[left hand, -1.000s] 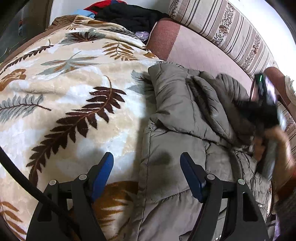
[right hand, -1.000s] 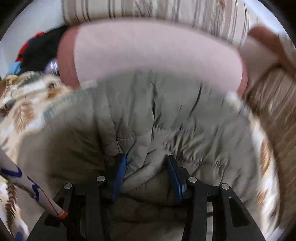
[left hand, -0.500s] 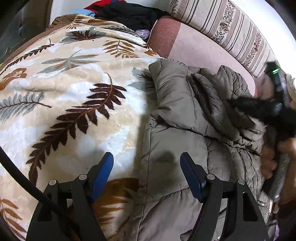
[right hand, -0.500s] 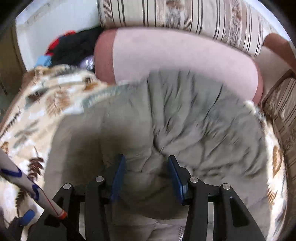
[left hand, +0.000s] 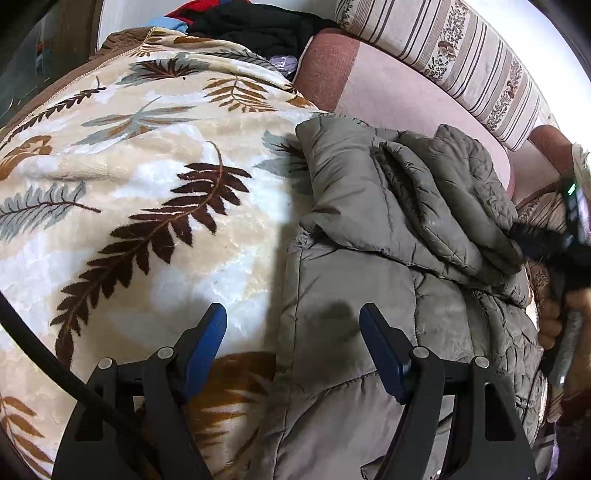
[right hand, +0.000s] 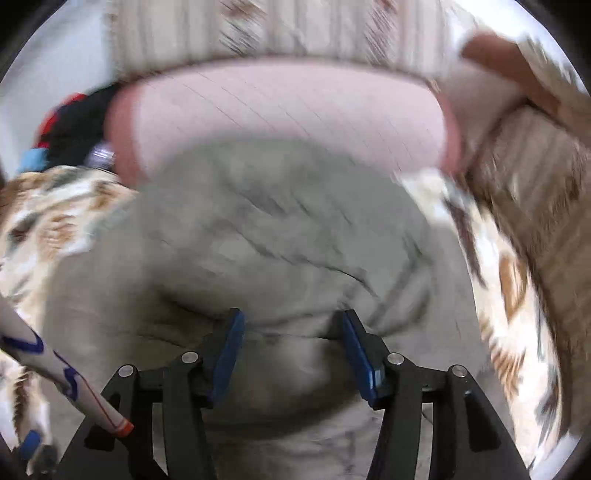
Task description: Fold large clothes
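An olive-grey puffer jacket (left hand: 388, 236) lies partly folded on a leaf-patterned blanket (left hand: 129, 177), its upper part doubled over the body. My left gripper (left hand: 291, 332) is open and empty, held above the jacket's left edge. The right gripper shows at the far right of the left wrist view (left hand: 561, 254), held by a hand beside the folded part. In the blurred right wrist view, my right gripper (right hand: 291, 332) is open, its jaws apart over the jacket (right hand: 280, 236), with nothing between them.
A pink bolster (left hand: 399, 92) and a striped cushion (left hand: 461, 51) lie behind the jacket. A pile of dark and red clothes (left hand: 251, 22) sits at the far end. A striped sleeve (right hand: 55, 365) crosses the right wrist view's lower left.
The right gripper has opened wider, let go of the jacket fold, and drawn back to the right. The left gripper has stayed put and open.
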